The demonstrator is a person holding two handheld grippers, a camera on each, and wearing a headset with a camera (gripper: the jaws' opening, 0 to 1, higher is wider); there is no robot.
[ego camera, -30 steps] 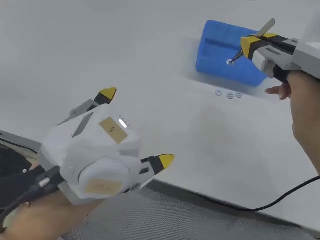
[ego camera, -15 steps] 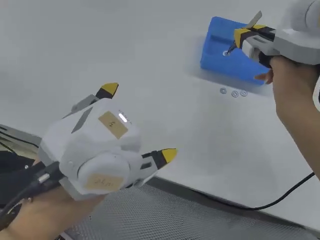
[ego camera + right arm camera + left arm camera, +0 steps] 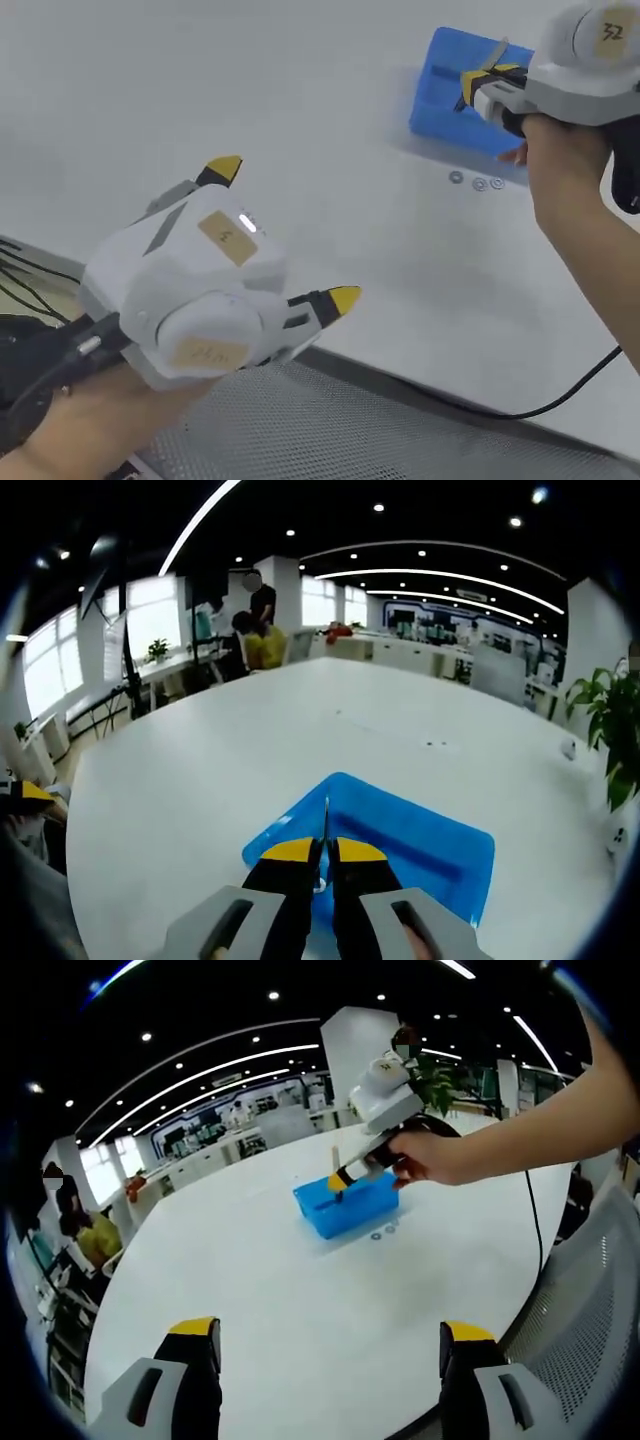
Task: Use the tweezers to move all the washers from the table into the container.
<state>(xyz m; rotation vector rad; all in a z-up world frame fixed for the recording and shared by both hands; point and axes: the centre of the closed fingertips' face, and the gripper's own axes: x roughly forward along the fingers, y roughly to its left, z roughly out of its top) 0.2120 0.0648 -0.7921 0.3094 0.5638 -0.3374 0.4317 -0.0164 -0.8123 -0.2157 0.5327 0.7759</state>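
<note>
On the left, near the edge of the white surface [image 3: 300,120], a hand holds the left tool [image 3: 283,233]. Its two yellow-tipped jaws are spread wide apart with nothing between them. Far across the surface sits the blue container [image 3: 440,62]. Three little washers [image 3: 479,183] lie in a row on the surface just beside the container's near side. On the right, the right tool [image 3: 470,85] hangs over the container. Its jaws are squeezed tight on the tweezers [image 3: 326,825], and the thin tips point down into the container.
</note>
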